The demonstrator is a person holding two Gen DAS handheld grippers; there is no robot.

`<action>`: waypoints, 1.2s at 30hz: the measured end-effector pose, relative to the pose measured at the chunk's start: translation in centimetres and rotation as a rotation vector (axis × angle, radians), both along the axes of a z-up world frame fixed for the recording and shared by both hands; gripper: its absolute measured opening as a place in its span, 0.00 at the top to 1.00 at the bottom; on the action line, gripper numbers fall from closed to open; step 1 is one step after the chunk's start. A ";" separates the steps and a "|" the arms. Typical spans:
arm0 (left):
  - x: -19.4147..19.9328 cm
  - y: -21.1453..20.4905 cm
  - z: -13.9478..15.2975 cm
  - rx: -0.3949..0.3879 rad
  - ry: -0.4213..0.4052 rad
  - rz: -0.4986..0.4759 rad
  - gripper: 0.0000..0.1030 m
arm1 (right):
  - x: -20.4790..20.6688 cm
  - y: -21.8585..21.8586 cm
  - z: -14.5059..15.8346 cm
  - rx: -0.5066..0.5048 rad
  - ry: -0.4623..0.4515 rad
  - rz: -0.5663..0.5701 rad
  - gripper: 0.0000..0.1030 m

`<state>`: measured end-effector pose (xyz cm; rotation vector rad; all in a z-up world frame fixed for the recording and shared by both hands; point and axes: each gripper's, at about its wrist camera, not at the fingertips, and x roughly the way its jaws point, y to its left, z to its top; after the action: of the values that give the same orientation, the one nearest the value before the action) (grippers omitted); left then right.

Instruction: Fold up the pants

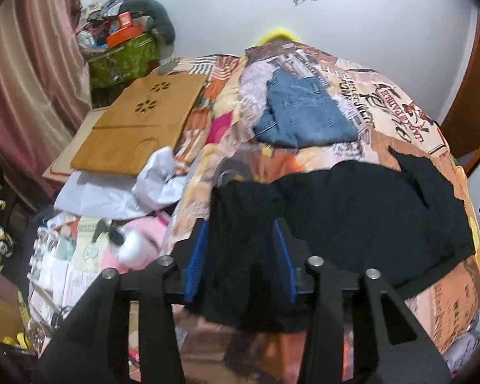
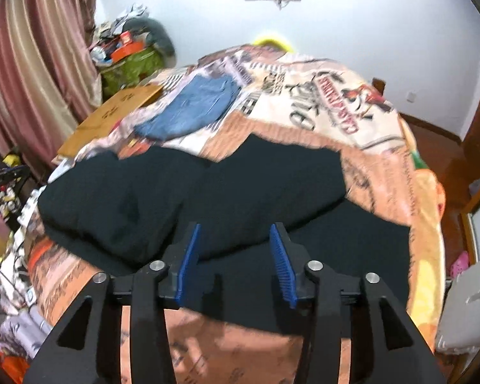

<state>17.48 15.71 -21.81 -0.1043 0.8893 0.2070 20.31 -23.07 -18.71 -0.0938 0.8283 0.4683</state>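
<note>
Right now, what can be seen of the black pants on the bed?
The black pants are soft, matte fabric, spread crosswise over the patterned orange bedspread near its front edge, rumpled and apparently partly folded. A bunched part sits between the open left gripper fingers. The open right gripper is above them. Folded blue jeans lie apart, farther back.

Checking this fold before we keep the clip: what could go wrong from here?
1. The left gripper looks open around bunched black pants; it may pinch several layers and fold crooked.
2. The right gripper is open over flat cloth, so it may also catch the bedspread.
</note>
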 end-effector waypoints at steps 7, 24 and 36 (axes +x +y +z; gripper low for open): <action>5.3 -3.8 0.9 0.027 -0.038 -0.068 0.19 | 4.0 1.3 0.9 -0.067 -0.071 -0.013 0.41; 16.5 -6.8 -3.8 -0.011 0.093 -0.109 0.12 | 17.9 6.5 -6.0 -0.134 0.128 0.071 0.41; 19.1 -6.5 -8.0 0.015 0.178 -0.102 0.12 | 22.4 6.9 -10.6 -0.044 0.298 0.065 0.47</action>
<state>36.62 9.22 -29.76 -0.0271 1.0675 0.1292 42.73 -16.13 -29.33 -0.0931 1.1305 0.5332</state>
